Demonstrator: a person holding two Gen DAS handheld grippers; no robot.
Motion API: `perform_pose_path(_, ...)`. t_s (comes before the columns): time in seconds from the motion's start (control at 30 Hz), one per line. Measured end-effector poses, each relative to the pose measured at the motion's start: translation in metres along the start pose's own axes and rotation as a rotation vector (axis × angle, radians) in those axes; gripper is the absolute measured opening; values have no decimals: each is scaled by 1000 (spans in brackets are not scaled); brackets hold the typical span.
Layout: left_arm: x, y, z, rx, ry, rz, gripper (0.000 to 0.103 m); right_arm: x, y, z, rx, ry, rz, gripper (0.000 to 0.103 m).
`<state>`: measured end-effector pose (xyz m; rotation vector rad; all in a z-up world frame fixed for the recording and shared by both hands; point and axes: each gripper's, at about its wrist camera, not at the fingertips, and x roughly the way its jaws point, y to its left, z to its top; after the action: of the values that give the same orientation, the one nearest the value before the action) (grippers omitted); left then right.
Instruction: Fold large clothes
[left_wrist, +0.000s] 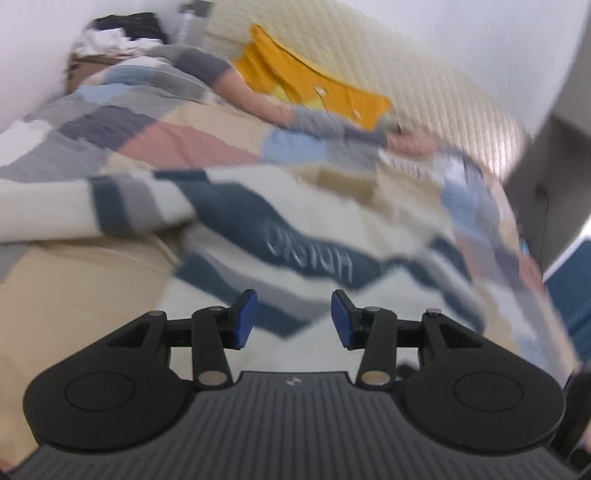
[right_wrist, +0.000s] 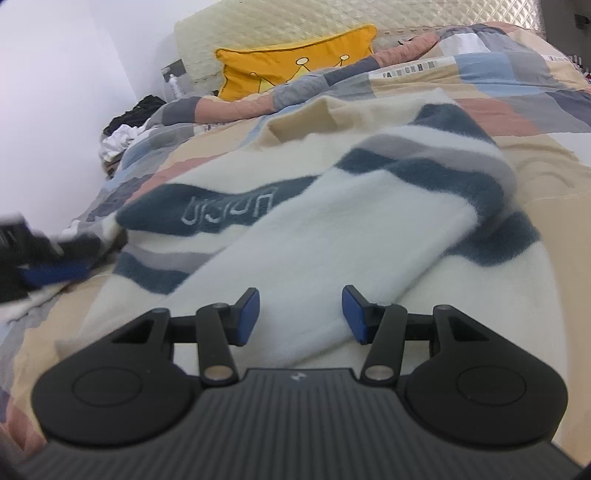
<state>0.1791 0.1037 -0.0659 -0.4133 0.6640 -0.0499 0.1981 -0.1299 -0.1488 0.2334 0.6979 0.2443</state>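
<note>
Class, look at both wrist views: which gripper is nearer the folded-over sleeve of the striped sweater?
Right. The right gripper hovers directly over the sleeve; the left gripper is off beside the sweater's far edge.

Patchwork quilt (right_wrist: 498, 107) in tan, pink, grey, blue blocks covers bed, printed label strip near far edge. Yellow cushion (right_wrist: 295, 62) with crown drawing leans against cream quilted headboard (right_wrist: 280, 18). Heap of dark and white clothes (right_wrist: 125, 125) at far left by white wall (right_wrist: 66, 74). Spray bottle (right_wrist: 174, 83) just beside headboard
</note>
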Motion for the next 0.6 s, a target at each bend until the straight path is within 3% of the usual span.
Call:
perform_pose_path(0.17, -49, 50, 56, -156, -36, 41, 50, -4, 1, -1, -10, -6, 4, 52)
perform_pose_path(0.33, -102, 112, 100, -273, -74, 133, 50, -1, 1, -1, -5, -4, 4, 53)
perform_pose_path(0.47, -137, 168, 109, -387, -55, 224, 51, 1, 2, -2, -10, -4, 6, 53)
perform_pose_path(0.6, -166, 225, 88, -500, -52, 275, 56, 2, 1, -2, -9, -5, 6, 53)
